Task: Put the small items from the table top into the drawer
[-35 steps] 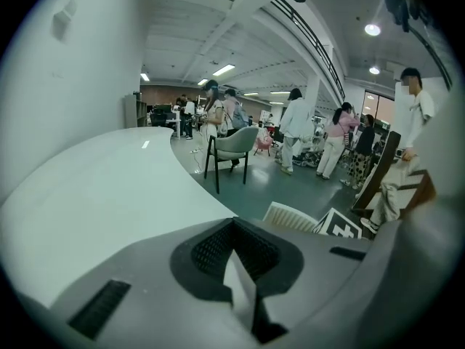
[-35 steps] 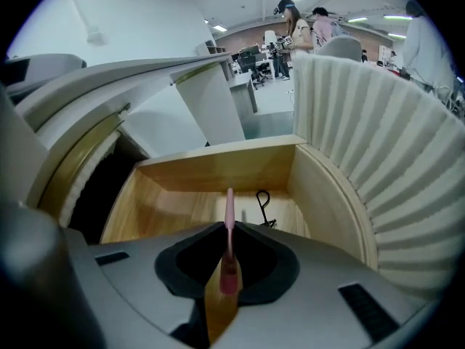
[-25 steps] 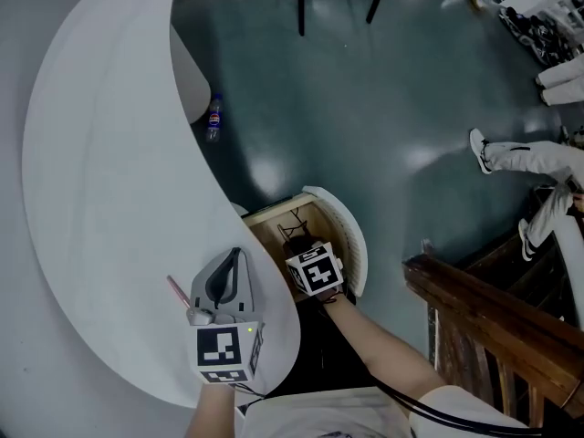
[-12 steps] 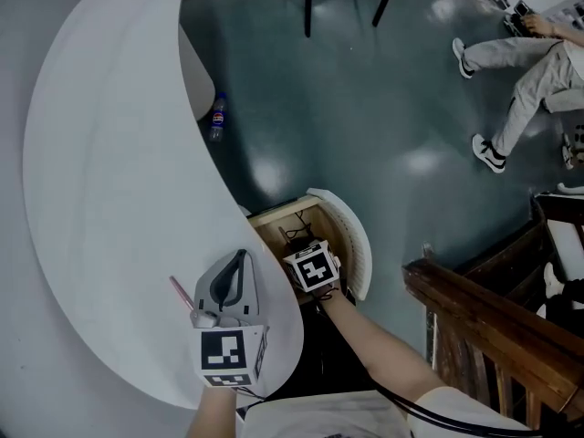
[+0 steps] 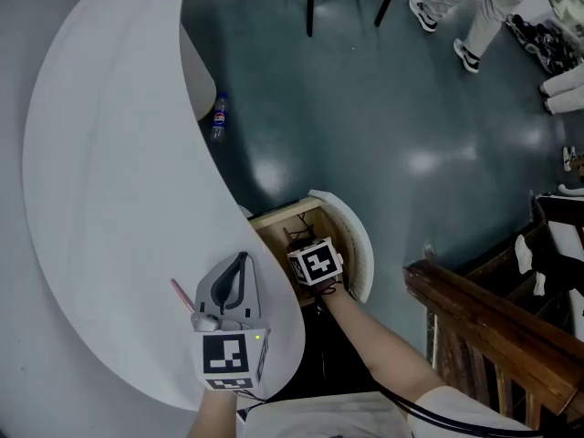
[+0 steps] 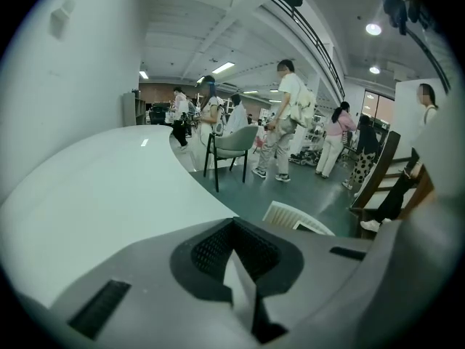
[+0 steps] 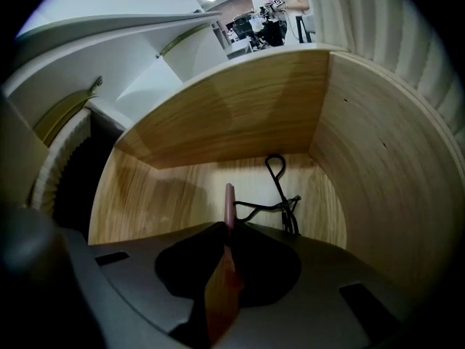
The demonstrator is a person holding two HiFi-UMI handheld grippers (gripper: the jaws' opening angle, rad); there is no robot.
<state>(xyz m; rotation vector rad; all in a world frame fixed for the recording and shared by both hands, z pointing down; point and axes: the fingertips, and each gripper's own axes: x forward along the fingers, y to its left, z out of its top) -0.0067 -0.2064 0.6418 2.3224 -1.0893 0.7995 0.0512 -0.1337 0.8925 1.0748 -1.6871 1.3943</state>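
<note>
On the worktop [image 5: 109, 199] at your left, a loose pink stick [image 5: 180, 292] is lying just left of your left gripper [image 6: 239, 278], whose fingers are pressing together on nothing. Farther right, your right gripper [image 7: 227, 243] is hanging inside the drawer [image 7: 240, 115], fingers clamping another pink stick [image 7: 229, 201] that is pointing straight ahead at the back wall, left of the eyelash curler [image 7: 280, 191].
</note>
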